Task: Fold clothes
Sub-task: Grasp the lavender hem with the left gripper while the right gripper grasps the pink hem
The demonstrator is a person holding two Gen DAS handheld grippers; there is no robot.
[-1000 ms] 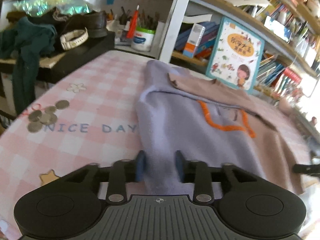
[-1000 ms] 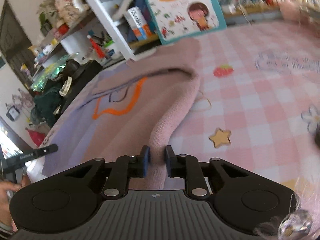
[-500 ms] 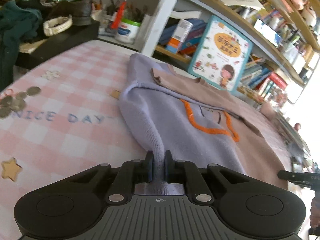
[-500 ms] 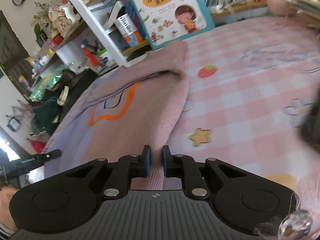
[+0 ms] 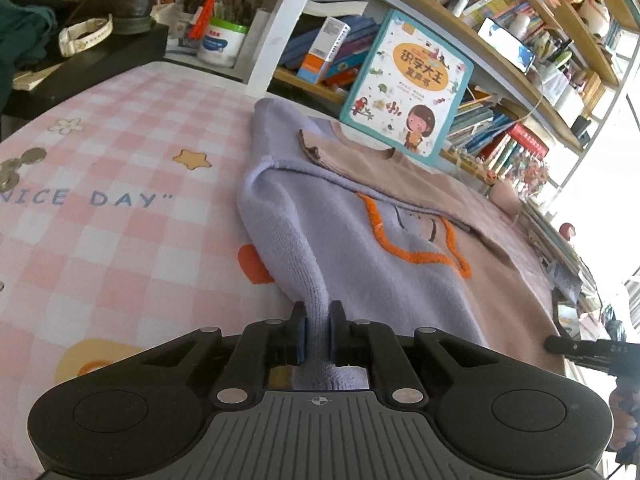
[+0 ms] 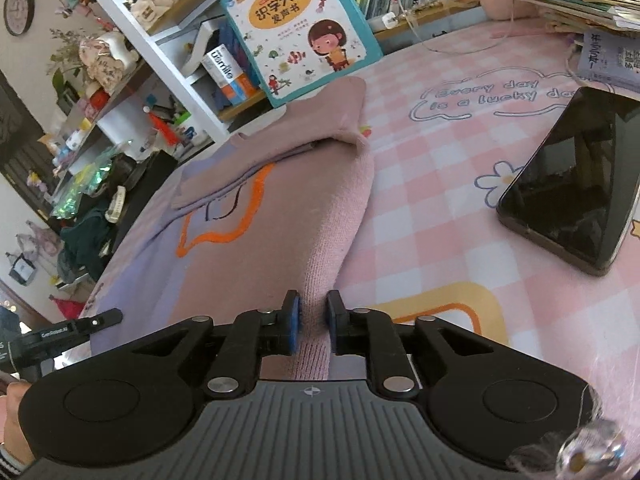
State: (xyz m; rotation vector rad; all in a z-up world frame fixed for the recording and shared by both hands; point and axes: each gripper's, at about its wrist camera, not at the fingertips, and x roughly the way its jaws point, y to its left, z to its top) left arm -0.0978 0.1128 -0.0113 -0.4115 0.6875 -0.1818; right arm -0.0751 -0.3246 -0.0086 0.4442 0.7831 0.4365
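The left gripper and right gripper are each pinching a bottom corner of the sweater lying on the bench, jaws easing slightly apart. Loosening further risks the knit slipping free mid-fold, or dragging it into the phone.

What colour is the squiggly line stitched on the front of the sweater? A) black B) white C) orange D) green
C: the outline sewn on the sweater is a bright orange line, and it shows orange in the right wrist view too.
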